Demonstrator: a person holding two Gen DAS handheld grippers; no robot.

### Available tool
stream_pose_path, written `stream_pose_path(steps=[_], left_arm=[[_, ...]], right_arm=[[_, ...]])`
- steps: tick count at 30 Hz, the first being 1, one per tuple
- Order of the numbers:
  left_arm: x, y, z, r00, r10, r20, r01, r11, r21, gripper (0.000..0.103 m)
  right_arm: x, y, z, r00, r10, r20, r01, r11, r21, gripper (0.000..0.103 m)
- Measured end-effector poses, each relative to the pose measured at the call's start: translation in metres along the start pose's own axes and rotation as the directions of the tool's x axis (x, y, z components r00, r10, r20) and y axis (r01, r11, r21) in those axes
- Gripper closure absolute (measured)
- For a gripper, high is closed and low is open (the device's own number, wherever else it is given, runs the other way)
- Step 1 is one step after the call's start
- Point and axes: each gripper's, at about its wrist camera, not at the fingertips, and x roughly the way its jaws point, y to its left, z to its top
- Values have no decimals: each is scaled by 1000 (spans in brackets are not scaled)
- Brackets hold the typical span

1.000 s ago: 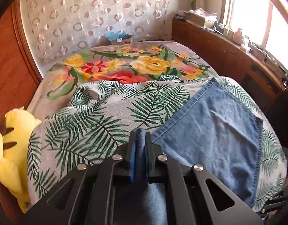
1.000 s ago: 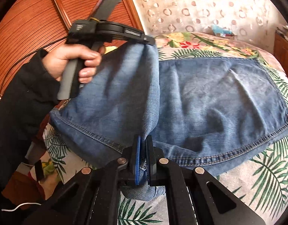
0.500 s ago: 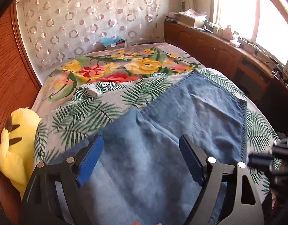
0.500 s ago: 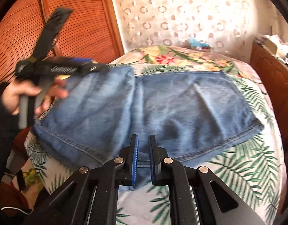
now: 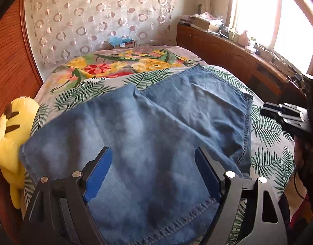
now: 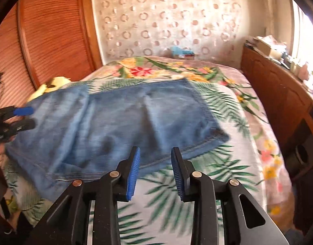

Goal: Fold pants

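Blue denim pants lie folded on the bed, one part laid over the other; they also show in the right wrist view. My left gripper is open and empty, just above the near part of the denim. My right gripper is open and empty, above the bedspread just off the pants' near hem. The left gripper shows at the left edge of the right wrist view, the right gripper at the right edge of the left wrist view.
The bed has a palm-leaf cover over a flowered blanket. A yellow plush toy lies at the bed's left edge by the wooden slatted wall. A wooden cabinet with clutter runs along the right under the window.
Both grippers let go of the denim and opened. The lifted fold dropped flat onto the pants. Both grippers drew back from the cloth.
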Motion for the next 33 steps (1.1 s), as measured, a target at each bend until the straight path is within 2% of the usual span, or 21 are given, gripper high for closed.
stream_pose_path(steps=[4,14,20,26,29,30,33], left_arm=[[-3,-6,-11,1000,-5,6,5,1000,0,20],[-3,-4,-25,1000,-3,-15,3,1000,-13,20],[-11,10,-34,1000,29,-12,-29,999,-37,20],[-24,38,-48,997,77,-15,-78,993,-85,20],[-30,53,-58,994,108,-16,-109,989,-99,20],[-33,59,-62,993,117,-20,-118,987,-109,20],[-36,73,-72,989,145,-35,-148,979,-139,20]], right_arm=[[11,-26,5,998,-56,-20,56,998,11,69],[59,-77,32,985,-120,-120,129,990,65,69],[81,-87,47,979,-98,-176,117,988,103,69],[83,-89,47,983,-62,-176,87,986,140,69],[83,-88,46,981,-76,-179,100,987,129,70],[82,-85,44,981,-72,-180,95,988,124,81],[78,-80,48,984,-39,-172,59,992,115,89]])
